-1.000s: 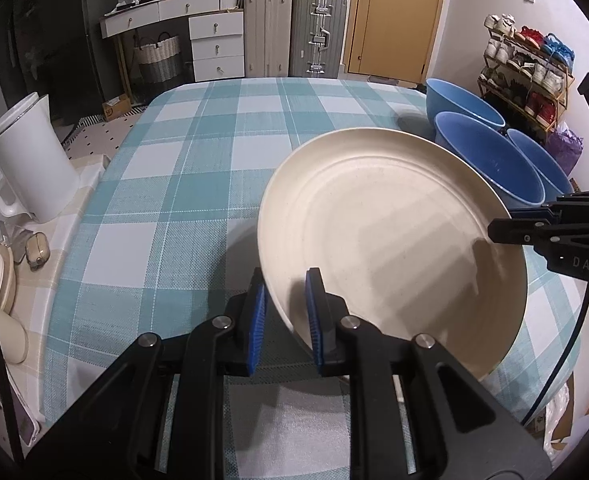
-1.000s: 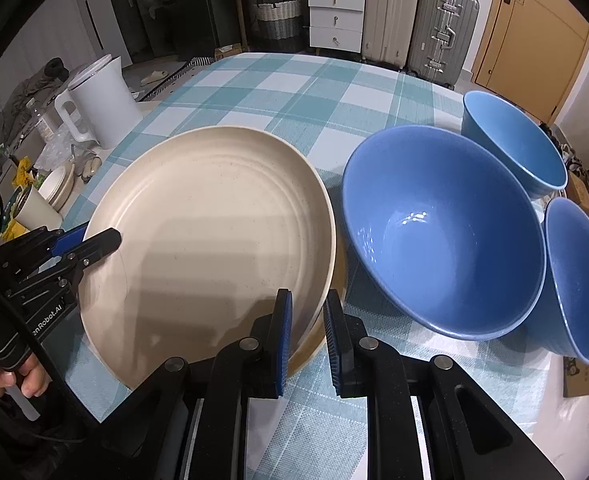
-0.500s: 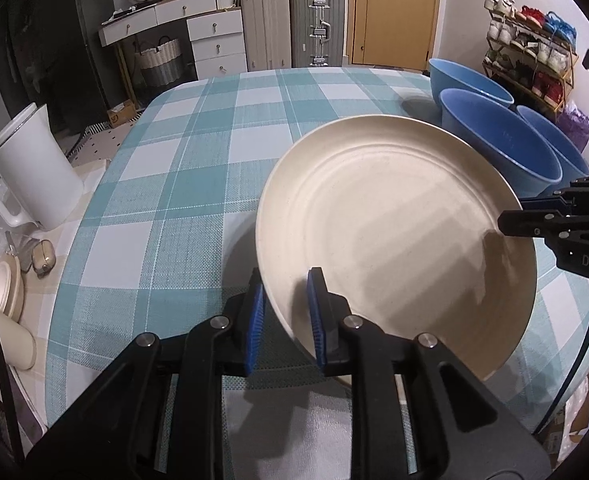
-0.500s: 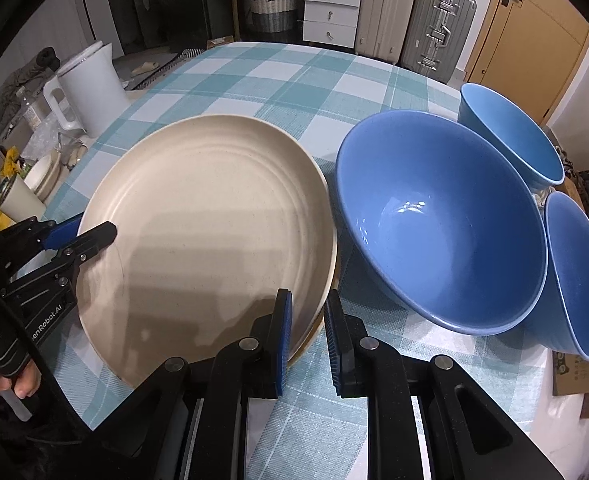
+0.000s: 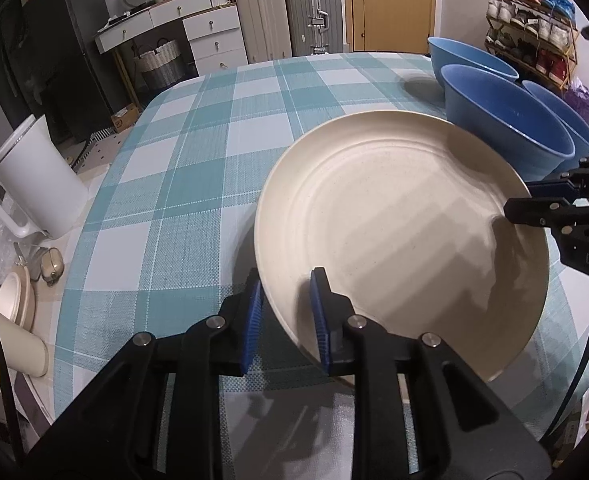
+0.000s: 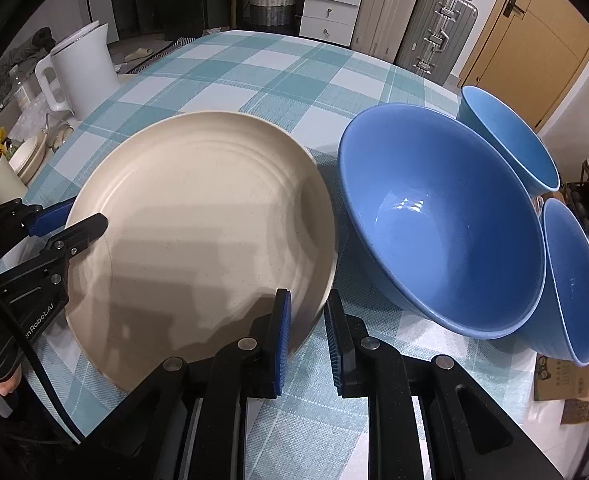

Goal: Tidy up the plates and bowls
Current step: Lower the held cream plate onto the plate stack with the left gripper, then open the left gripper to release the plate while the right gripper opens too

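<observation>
A large cream plate (image 5: pixel 406 232) (image 6: pixel 206 216) lies low over the checked tablecloth, gripped at opposite rims. My left gripper (image 5: pixel 287 316) (image 6: pixel 74 220) has the plate's near-left rim between its blue pads, and its jaws are opening slightly. My right gripper (image 6: pixel 308 340) (image 5: pixel 534 200) is shut on the rim nearest the bowls. A tan edge shows under the plate there. Three blue bowls stand just right of the plate: a big one (image 6: pixel 442 232) (image 5: pixel 506 128), one behind it (image 6: pixel 510 140) and one at the table's right edge (image 6: pixel 574 280).
A white kettle (image 5: pixel 34 184) (image 6: pixel 82 68) stands off the table's left side among cups and small dishes (image 5: pixel 14 304). The teal checked tablecloth (image 5: pixel 214 160) stretches beyond the plate. Suitcases, drawers and a shoe rack line the room behind. A hand (image 6: pixel 2 384) holds the left gripper.
The plate has sunk and levelled out toward the table, still between both grippers. The left gripper's pads stand a little wider apart than before.
</observation>
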A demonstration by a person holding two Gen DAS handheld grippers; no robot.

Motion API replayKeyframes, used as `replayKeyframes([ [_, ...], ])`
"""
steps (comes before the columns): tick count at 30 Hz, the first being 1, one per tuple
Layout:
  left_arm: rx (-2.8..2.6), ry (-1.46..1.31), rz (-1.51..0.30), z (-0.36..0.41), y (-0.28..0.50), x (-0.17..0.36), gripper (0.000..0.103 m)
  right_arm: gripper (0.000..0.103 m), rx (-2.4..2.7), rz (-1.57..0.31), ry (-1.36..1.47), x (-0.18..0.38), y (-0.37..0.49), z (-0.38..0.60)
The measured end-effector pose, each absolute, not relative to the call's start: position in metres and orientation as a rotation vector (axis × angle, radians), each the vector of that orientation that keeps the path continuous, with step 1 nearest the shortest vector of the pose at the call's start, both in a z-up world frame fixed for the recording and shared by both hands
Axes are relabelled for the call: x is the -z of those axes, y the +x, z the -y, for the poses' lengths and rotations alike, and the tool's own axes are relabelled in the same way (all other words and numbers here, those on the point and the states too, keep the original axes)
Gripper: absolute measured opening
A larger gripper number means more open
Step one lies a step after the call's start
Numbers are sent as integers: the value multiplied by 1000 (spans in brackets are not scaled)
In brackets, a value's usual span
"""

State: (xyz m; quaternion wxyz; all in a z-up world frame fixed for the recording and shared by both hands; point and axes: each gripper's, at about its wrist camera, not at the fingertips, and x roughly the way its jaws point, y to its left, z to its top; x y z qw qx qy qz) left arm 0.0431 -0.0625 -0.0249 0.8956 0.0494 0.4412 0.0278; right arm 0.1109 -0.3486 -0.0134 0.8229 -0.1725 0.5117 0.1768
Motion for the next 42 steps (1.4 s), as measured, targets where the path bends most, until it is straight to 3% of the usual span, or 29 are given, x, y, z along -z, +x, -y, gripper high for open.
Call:
replayKeyframes([
  [27,-48,114,-946,66,45,32,24,19,-355,-1054,-445,20,105,345],
  [33,-26,81,-942,62,43,25,29,23,-378,-1060,-436,16,104,347],
  [35,-14,73,-924,62,39,19,37,30,-404,-1049,-427,10,100,349],
  [37,3,57,-903,60,35,11,43,47,-430,-1033,-407,2,94,351],
  [39,31,42,-884,60,32,1,54,54,-457,-1015,-390,-7,90,352],
  [41,59,17,-861,59,27,-11,81,59,-487,-993,-355,-18,84,355],
  [42,74,-3,-844,58,25,-18,84,69,-496,-981,-336,-23,82,357],
])
